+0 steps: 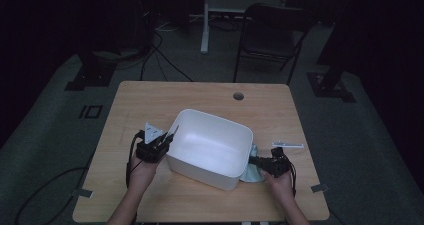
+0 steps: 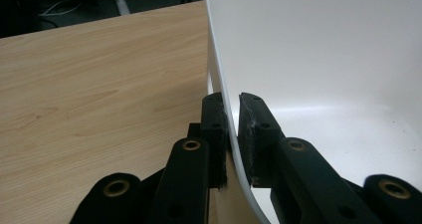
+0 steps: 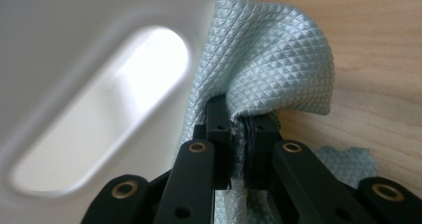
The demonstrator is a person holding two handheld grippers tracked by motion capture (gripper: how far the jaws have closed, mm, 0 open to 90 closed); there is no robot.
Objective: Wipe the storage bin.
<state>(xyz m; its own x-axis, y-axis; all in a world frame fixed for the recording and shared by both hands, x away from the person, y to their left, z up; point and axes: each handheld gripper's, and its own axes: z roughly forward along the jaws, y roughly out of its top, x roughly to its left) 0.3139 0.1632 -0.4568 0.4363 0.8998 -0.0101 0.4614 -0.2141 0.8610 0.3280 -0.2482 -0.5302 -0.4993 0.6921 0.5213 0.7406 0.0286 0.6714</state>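
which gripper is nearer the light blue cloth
Right. The right gripper is shut on the cloth, beside the white tub at its right end. The left gripper clamps the tub's rim at the opposite end, the tub between it and the cloth.

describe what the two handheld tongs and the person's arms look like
Both the left tongs and the right tongs are black, with two flat jaws on hinged links set with brass-coloured rivets. Each carries a grey three-cornered plate on top, and a black cable trails from each one. The forearms are bare, with no sleeves in sight.
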